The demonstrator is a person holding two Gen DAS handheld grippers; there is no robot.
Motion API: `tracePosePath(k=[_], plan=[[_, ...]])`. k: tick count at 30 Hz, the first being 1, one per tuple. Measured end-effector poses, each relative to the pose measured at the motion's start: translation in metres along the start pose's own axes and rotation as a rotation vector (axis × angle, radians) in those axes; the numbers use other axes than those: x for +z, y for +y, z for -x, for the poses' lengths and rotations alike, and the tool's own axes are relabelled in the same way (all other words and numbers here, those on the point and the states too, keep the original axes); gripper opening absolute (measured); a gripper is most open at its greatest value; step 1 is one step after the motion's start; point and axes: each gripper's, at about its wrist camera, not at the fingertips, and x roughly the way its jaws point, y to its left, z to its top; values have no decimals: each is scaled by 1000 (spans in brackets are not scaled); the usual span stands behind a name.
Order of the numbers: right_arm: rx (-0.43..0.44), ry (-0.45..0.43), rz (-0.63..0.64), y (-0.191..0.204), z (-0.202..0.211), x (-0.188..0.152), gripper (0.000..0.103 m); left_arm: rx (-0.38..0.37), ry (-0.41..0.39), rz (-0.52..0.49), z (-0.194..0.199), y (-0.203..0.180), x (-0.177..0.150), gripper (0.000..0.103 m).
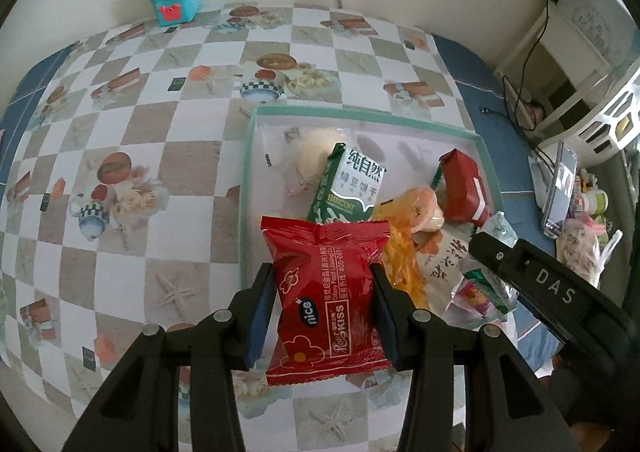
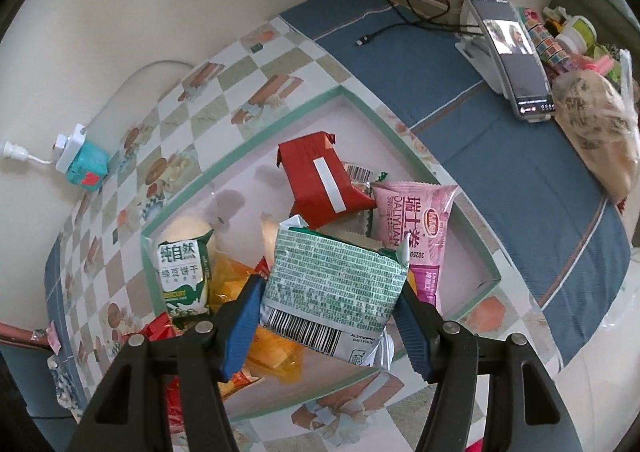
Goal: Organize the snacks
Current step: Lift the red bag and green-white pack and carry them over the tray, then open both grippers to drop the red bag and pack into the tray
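L wrist view, left to right: checkered tablecloth (image 1: pixel 132 119) fills the left half; the teal-rimmed tray (image 1: pixel 246 187) sits center-right. The left gripper (image 1: pixel 322 312), bottom center, pinches a red "nice KISS" snack pack (image 1: pixel 324 300) by its two side edges, blue pads pressed on it. The pack's long axis runs up-frame, along the fingers, top seal toward the tray. The pack hangs over the tray's near-left edge, partly above tablecloth, so the tray interior lies up and right of it. Inside: green biscuit pack (image 1: pixel 352 187), orange wrapper (image 1: pixel 400 252), red box (image 1: pixel 464 187). The other tool's black finger enters at lower right.

R wrist view: the right gripper (image 2: pixel 330 312), bottom center, clamps a green-printed snack pack (image 2: pixel 332 292), barcode end nearest the camera, long axis roughly across the jaws, slightly tilted. It hangs over the tray's (image 2: pixel 256 143) near part, above the orange wrapper (image 2: pixel 276 352); a pink Swiss-roll pack (image 2: pixel 416 236) sits just to its right, the red box (image 2: pixel 320 179) above.

Judgement: the R hand is further over the tray than the L, so it likely drops first; the L needs a shift up-right. Both grippers point steeply down.
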Motion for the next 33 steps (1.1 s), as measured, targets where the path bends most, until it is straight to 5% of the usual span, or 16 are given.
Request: tracePosePath(k=[24,28,33], plan=[[24,47,28,5,-40,3,68,6,-16,-23,-40,-7,10,49],[26,47,25,6,-37,5,69,18,-20,-13,-37,-4,11,65],[22,37,33,7,-31,6,69,6,-17,-1,-33,0,12,67]])
